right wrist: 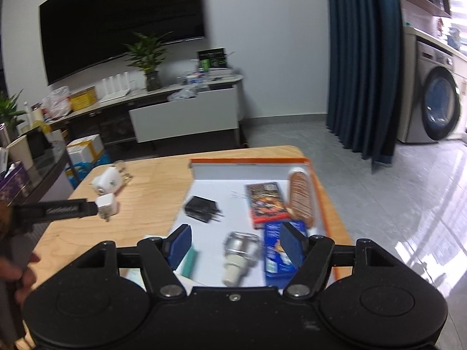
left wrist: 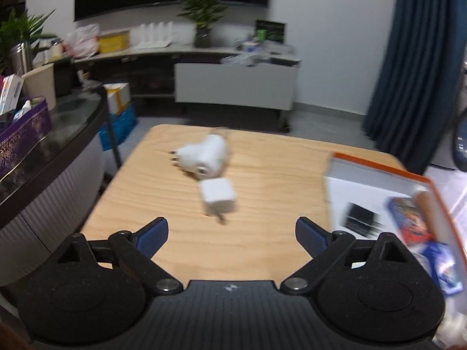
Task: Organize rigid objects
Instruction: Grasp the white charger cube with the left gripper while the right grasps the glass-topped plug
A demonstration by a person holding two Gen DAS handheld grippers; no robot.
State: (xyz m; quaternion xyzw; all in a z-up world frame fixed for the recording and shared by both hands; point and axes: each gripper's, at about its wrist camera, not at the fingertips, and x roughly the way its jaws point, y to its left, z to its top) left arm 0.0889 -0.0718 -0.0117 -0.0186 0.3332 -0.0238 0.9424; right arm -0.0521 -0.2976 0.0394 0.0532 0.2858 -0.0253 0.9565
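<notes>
A small white cube charger (left wrist: 218, 197) lies on the wooden table (left wrist: 262, 175), with a larger white plug adapter (left wrist: 204, 156) just behind it. My left gripper (left wrist: 232, 233) is open and empty, a little short of the cube charger. The cube charger (right wrist: 107, 205) and the adapter (right wrist: 107, 183) also show in the right wrist view, beside the left gripper's finger (right wrist: 58, 211). My right gripper (right wrist: 236, 248) is open and empty above an orange-rimmed white tray (right wrist: 248, 162). The tray holds a black charger (right wrist: 202, 208), a light bulb (right wrist: 239, 253) and several packets.
A small glass (right wrist: 120, 166) stands behind the adapter. A dark glass-topped counter (left wrist: 58, 134) runs along the table's left side. A TV cabinet with plants (left wrist: 233, 84) stands at the far wall. A blue curtain (right wrist: 362, 58) and a washing machine (right wrist: 435, 102) are to the right.
</notes>
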